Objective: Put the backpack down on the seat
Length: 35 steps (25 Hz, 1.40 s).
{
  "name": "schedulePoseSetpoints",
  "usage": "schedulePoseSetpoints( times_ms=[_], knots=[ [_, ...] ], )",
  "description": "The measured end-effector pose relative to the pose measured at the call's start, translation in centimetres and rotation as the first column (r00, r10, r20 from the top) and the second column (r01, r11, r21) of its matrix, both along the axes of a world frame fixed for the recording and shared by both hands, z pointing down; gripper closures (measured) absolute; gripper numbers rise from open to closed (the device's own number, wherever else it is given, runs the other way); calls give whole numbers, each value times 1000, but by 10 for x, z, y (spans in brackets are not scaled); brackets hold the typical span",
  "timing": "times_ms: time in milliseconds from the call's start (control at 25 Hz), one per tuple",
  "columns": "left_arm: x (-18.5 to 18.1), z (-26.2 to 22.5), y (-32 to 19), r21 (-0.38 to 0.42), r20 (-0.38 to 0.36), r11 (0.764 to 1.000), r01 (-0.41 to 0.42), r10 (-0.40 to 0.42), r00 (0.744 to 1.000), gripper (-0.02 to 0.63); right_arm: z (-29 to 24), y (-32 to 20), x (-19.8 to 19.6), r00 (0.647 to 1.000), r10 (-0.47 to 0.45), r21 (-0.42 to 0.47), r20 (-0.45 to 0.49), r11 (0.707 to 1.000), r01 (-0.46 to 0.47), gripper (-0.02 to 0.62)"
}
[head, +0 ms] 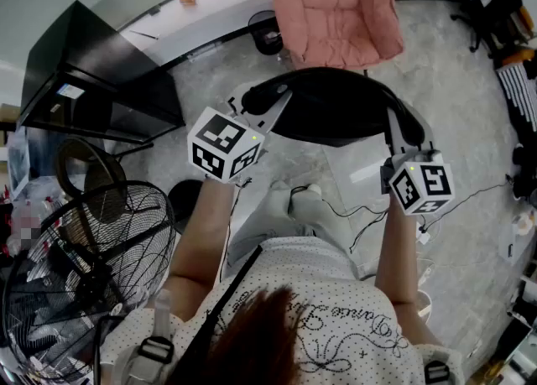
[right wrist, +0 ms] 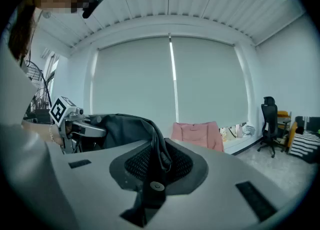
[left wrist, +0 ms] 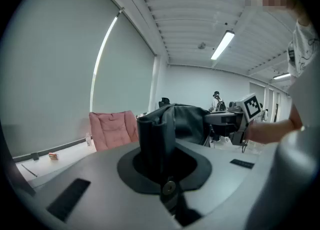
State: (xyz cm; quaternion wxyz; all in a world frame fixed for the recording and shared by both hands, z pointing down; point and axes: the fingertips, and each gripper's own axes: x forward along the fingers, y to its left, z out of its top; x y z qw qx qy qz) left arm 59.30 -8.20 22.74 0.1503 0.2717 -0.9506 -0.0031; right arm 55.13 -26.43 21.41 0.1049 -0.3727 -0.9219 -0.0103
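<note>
Over the floor (head: 470, 123), in front of the person, the black backpack (head: 336, 106) hangs between both claws, not on the seat (head: 336, 6). The pink seat sits just beyond it. In the head view the backpack's far edge meets the seat's front edge; the height gap is not readable.

The left claw (head: 267, 100) has the backpack's left end and the right claw (head: 394, 123) has its right end. The marker cubes sit by the person's wrists, with both forearms stretched forward.

Left gripper view:
- The claw (left wrist: 157, 141) is nearly closed, pinching an upright fold of black fabric that rises from between the jaws.
- The backpack body (left wrist: 190, 121) bulges behind the fold.
- The seat (left wrist: 112, 129) is beyond at left, and the right claw's cube (left wrist: 252, 106) shows across the bag.

Right gripper view:
- The claw (right wrist: 156, 156) is narrow, clamped on a black strap (right wrist: 159, 146) that runs up out of the jaws into the backpack (right wrist: 120, 129).
- The seat (right wrist: 197, 135) is past it, against the window wall.
- The left claw's cube (right wrist: 59, 109) is at far left.

Around:
- A wire fan (head: 92, 266) stands at the person's left, with a black cabinet (head: 92, 73) beyond it.
- An office chair (right wrist: 270, 124) stands at right by the wall.
- Cables (head: 470, 199) lie on the floor to the person's right.
</note>
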Motion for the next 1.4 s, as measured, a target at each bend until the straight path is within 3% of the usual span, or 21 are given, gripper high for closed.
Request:
schedulePoseSetpoints(
  times_ms=[720, 1040, 1400],
  knots=[
    [-22, 4, 21, 15, -16, 1000, 7, -7, 1000, 584, 1, 21, -25, 1000, 18, -14, -12, 1000, -18, 529],
    [-83, 10, 25, 5, -43, 998, 62, -62, 997, 584, 8, 28, -96, 998, -44, -28, -40, 999, 43, 529],
    [-171, -2, 28, -19, -23, 992, 128, -129, 991, 584, 0, 35, -194, 993, -115, -62, -26, 992, 113, 529]
  ],
)
